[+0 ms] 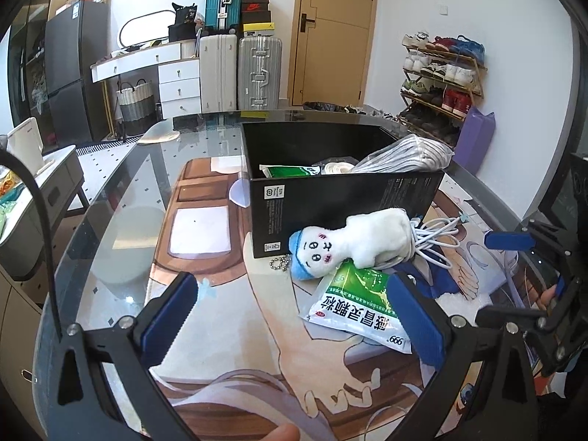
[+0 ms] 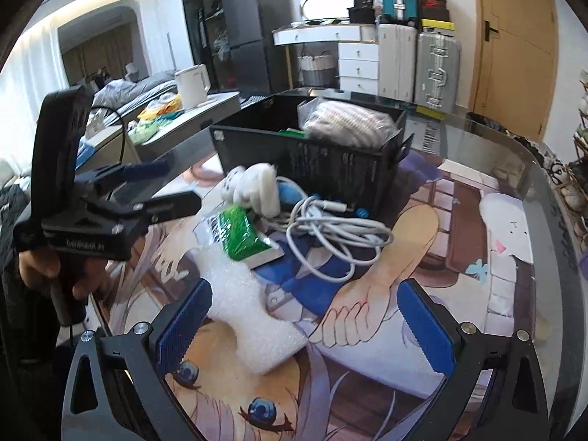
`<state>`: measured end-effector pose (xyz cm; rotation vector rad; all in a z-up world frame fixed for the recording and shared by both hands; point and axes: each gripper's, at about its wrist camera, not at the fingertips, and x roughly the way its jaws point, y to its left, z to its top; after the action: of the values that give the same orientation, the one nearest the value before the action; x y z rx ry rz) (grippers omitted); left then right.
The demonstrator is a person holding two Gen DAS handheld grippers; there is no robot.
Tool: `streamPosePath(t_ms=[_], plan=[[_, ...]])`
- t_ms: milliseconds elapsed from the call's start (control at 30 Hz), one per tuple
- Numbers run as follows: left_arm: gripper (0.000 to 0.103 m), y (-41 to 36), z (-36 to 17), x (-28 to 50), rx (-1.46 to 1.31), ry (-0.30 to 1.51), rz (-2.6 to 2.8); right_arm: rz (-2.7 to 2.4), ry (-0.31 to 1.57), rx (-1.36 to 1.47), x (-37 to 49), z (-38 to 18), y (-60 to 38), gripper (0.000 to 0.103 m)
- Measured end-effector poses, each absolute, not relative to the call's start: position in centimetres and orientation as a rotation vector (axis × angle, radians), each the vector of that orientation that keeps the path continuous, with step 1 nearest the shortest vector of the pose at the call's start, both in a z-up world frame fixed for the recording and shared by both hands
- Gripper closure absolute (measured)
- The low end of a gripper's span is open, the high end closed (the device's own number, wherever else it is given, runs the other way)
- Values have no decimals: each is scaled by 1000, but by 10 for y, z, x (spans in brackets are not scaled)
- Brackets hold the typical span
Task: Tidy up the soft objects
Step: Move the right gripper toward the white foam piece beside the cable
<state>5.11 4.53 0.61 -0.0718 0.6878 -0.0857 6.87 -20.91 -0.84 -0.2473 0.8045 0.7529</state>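
Observation:
A white plush doll (image 1: 352, 246) with a blue cap lies against the front wall of the open black box (image 1: 330, 191). Its body rests on a green-and-white sachet (image 1: 360, 305) and beside a coiled white cable (image 1: 437, 239). My left gripper (image 1: 290, 312) is open just short of the sachet, its right finger over the sachet's corner. The box holds a bagged grey striped cloth (image 1: 408, 156) and another green sachet. My right gripper (image 2: 305, 325) is open above a white foam piece (image 2: 253, 316), with the cable (image 2: 330, 235), sachet (image 2: 239, 235) and doll (image 2: 257, 187) beyond it.
Everything sits on a glass table covered by a printed cartoon mat (image 2: 459, 220), whose curved edge (image 2: 544, 183) runs along the right. A hand holds the left gripper (image 2: 165, 185) at the left. A white kettle (image 2: 193, 86) stands on a side cabinet beyond the table.

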Motion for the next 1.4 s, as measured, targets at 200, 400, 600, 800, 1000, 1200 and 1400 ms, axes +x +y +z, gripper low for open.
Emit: streamPosePath(t_ms=[200,400,600,800,1000,1200,1400], plan=[[0,45,5,52,-85,692,-101,792,843,-316,64,-20,-207,1],[0,47,3,54,-99,702,-107,746,871,-364,69,-29,-211,0],[0,46,2,52,-86,700,-114,671,884,-358,82,-34,-228,0],[0,45,2,51,-80,698,-108,591,878,-318,95,-31,-244,0],[0,43,2,51,-73,701,-113,607,864,-282,95,-20,-246,0],[0,43,1,51,-68,699,-111,706,876,-231,85,-16,-234,1],[0,41,1,50,-61,693,-106,754,907,-246,77,-24,-209,1]])
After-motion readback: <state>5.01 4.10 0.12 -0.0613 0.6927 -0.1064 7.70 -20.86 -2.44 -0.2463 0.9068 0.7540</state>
